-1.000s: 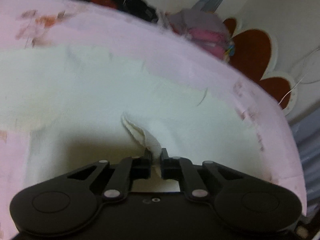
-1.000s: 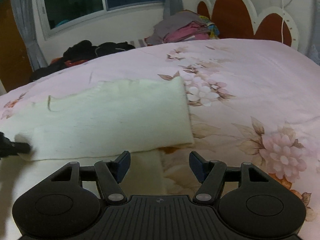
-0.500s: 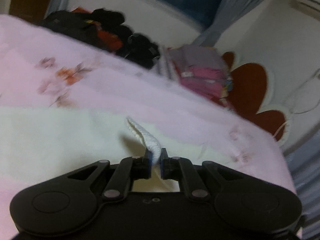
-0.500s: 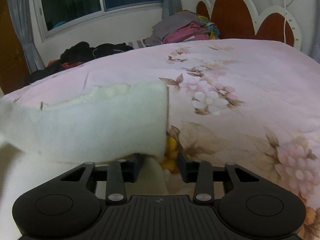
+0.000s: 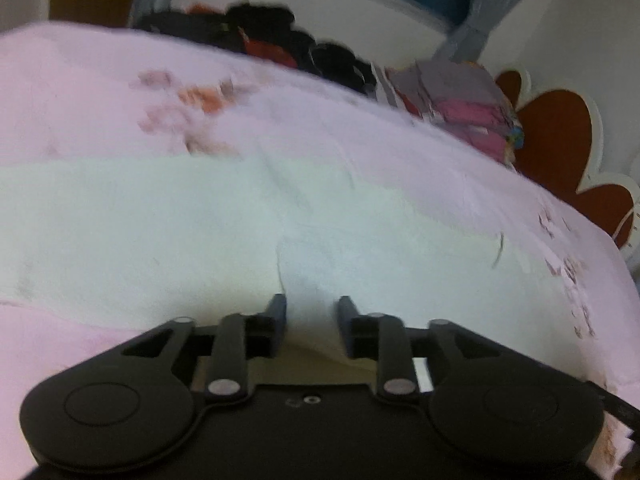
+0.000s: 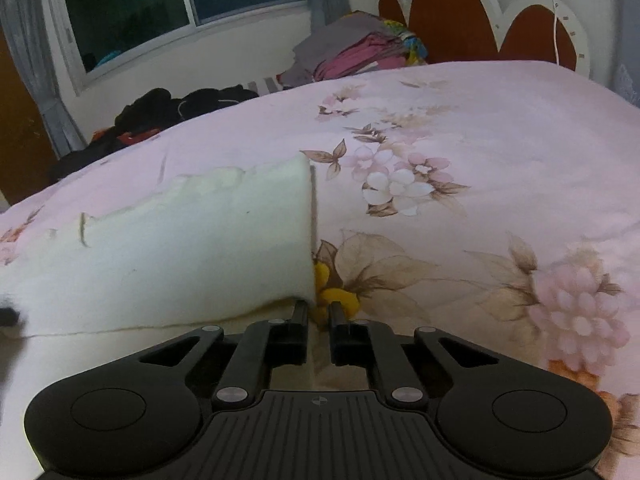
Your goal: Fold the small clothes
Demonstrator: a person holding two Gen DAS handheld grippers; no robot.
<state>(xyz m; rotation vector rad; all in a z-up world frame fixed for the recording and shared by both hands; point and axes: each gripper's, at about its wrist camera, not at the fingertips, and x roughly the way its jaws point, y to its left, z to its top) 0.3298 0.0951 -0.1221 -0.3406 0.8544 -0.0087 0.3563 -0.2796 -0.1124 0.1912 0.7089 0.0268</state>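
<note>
- Cream garment (image 6: pixel 168 248) lies spread across the pink floral bedspread (image 6: pixel 480 152), filling the left half of the right wrist view and the whole middle band of the left wrist view (image 5: pixel 280 232).
- Its upper layer is folded over; the fold's straight right edge runs down the centre of the right wrist view to a corner just above the fingertips.
- Right gripper (image 6: pixel 319 312): jaws closing, nearly together, with the lower right corner of the fold at the left fingertip; whether the pads already press on cloth cannot be told.
- Left gripper (image 5: pixel 312 308): jaws opening, a clear gap between them, cream cloth seen through the gap but not pinched. This view is blurred.
- A dark tip (image 6: pixel 10 316) shows at the left edge of the right wrist view, against the garment.
- Along the far edge of the bed: a heap of dark clothes (image 6: pixel 180 108) upper left, and a folded stack of grey and pink clothes (image 6: pixel 352 56) upper centre.
- Behind them are a dark window (image 6: pixel 168 4) with grey curtains and a scalloped brown and white headboard (image 6: pixel 480 20) at upper right.
</note>
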